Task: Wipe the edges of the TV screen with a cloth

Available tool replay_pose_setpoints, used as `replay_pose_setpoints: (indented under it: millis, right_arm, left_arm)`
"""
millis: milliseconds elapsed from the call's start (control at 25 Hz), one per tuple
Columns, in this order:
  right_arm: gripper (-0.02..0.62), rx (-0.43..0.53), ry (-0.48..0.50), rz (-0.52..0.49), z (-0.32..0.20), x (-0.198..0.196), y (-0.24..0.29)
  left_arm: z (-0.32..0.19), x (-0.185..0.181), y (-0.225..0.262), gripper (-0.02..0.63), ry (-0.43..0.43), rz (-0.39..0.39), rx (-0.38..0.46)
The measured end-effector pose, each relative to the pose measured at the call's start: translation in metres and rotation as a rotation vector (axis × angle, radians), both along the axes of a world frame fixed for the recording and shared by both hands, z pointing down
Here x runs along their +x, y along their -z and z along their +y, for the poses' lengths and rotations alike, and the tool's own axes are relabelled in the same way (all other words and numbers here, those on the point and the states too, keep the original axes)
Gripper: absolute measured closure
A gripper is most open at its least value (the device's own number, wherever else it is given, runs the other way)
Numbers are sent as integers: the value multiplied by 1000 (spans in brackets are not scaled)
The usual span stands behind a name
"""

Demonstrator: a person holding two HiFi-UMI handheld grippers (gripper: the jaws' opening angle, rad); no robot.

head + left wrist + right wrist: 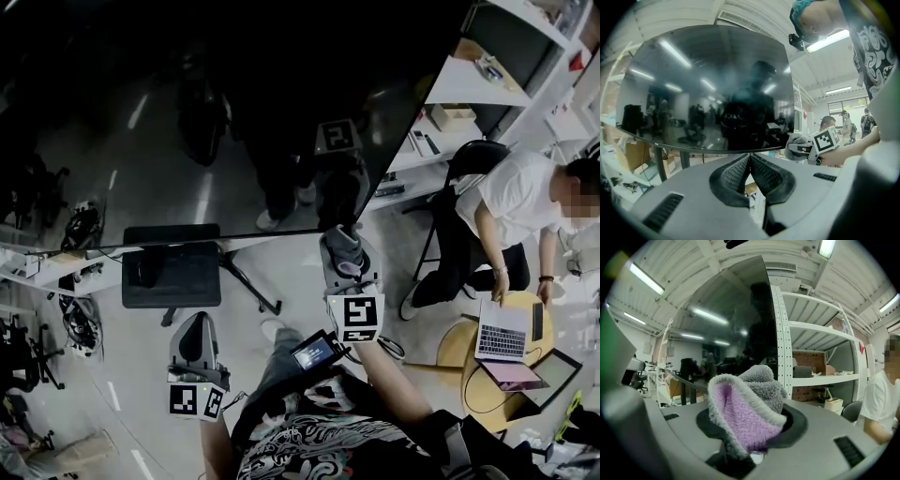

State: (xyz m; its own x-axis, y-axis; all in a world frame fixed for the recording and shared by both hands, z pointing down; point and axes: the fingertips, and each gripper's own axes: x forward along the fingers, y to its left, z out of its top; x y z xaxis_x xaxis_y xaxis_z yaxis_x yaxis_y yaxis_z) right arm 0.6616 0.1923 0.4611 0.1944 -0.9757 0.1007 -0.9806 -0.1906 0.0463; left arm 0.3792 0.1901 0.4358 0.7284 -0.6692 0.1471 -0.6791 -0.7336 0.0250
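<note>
The right gripper (345, 261) has its fingers clamped on a grey-purple cloth (743, 411) at the lower right corner of the TV screen (234, 103), perhaps touching it. The left gripper (750, 164), fingers pressed together and empty, is below the screen.

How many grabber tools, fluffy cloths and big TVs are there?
Grey two-jaw grippers: 2 (left gripper, right gripper)
Grey-and-purple fluffy cloth: 1
Big dark TV screen: 1
Total: 4
</note>
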Motion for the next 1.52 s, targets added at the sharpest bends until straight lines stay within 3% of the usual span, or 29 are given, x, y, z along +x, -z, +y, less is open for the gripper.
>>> replay_pose_setpoints:
  millis: [1520]
  right_arm:
    - [385,-37,161,-9,-11,-19,-3]
  left_arm:
    - [7,-30,4,589,185,-1,28]
